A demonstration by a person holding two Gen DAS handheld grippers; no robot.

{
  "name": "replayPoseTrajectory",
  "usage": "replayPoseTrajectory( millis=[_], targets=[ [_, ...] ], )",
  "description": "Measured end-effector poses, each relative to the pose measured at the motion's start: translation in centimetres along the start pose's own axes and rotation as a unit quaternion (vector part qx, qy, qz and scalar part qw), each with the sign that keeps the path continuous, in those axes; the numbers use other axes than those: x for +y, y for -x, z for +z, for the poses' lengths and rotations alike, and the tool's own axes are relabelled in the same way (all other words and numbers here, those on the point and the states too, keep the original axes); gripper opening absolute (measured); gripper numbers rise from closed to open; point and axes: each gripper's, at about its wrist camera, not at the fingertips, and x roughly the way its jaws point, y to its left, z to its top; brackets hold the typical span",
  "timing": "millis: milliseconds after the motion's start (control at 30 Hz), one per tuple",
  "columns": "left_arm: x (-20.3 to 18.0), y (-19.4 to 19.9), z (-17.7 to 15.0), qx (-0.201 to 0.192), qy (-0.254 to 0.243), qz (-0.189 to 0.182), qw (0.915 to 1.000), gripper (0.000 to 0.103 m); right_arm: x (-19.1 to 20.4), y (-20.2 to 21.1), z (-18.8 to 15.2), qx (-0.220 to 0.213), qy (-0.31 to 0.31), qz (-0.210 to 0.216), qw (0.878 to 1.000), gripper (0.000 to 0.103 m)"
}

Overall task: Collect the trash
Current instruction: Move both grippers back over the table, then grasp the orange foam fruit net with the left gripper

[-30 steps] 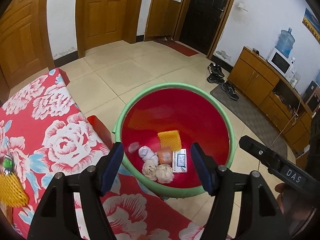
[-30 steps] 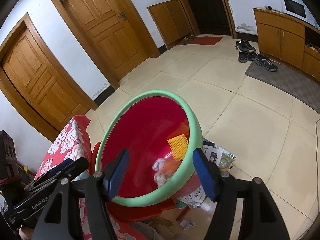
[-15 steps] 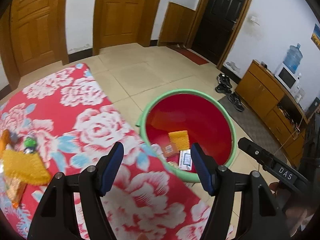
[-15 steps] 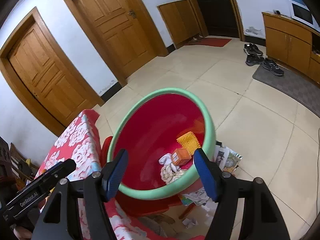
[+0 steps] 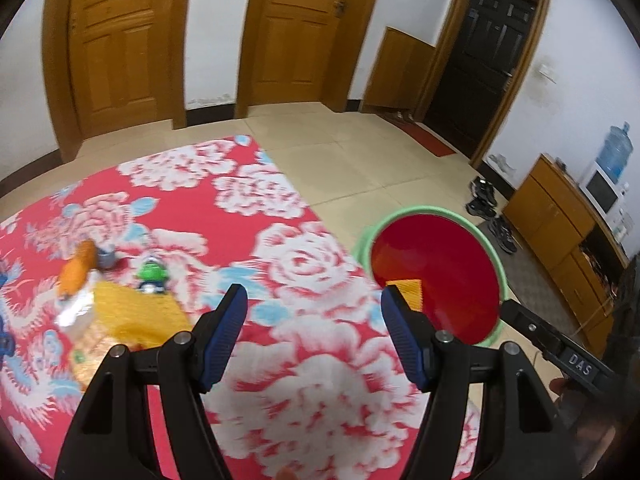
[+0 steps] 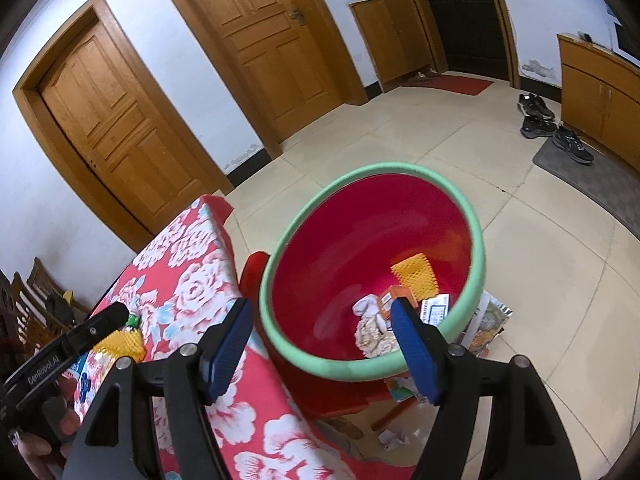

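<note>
Gaping wide with nothing between its blue pads, the left gripper (image 5: pixel 314 334) hovers over the red floral tablecloth (image 5: pixel 304 264). At its ten o'clock lies a cluster of trash on the cloth: a yellow foam net (image 5: pixel 132 312), a small green item (image 5: pixel 151 274) just beyond it, and an orange piece (image 5: pixel 74 268) further left beside a grey cap-like thing; motion blur hides finer detail. At two o'clock, off the table edge, stands the red basin (image 5: pixel 440 280) with its green rim.

Equally spread and empty, the right gripper (image 6: pixel 322 344) hangs above that basin's (image 6: pixel 340 264) near rim. Inside, at about one o'clock from the jaws, lie another yellow net (image 6: pixel 414 276), an orange carton (image 6: pixel 394 298), crumpled tissues (image 6: pixel 370 322) and a printed white packet (image 6: pixel 434 312). A red stool (image 6: pixel 308 392) sits under the basin, with papers and wrappers (image 6: pixel 486 326) scattered on the tiled floor at its three o'clock. Shoes (image 6: pixel 536 116) rest on the floor far off at one o'clock, near wooden cabinets (image 6: pixel 592 96).
</note>
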Motion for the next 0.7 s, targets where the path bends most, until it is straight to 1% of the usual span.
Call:
replayPoseTrajectory(
  millis=[333,533,700],
  targets=[
    [5.9,1.3,0.7,-0.012,0.030,0.051,0.9982,0.069,3.0,-0.9,-0.6,0.017,0.024,0.012,1.000,0.075],
    [10.1,1.8,1.3,-0.017,0.058,0.083,0.9947,0.069,4.8,-1.5,-0.6,0.023,0.038,0.017,0.999,0.078],
    [14.2,1.6,1.7,-0.019,0.084,0.110,0.9902,0.069,6.3,-2.2,-0.9,0.029,0.049,0.020,0.998,0.078]
  ],
)
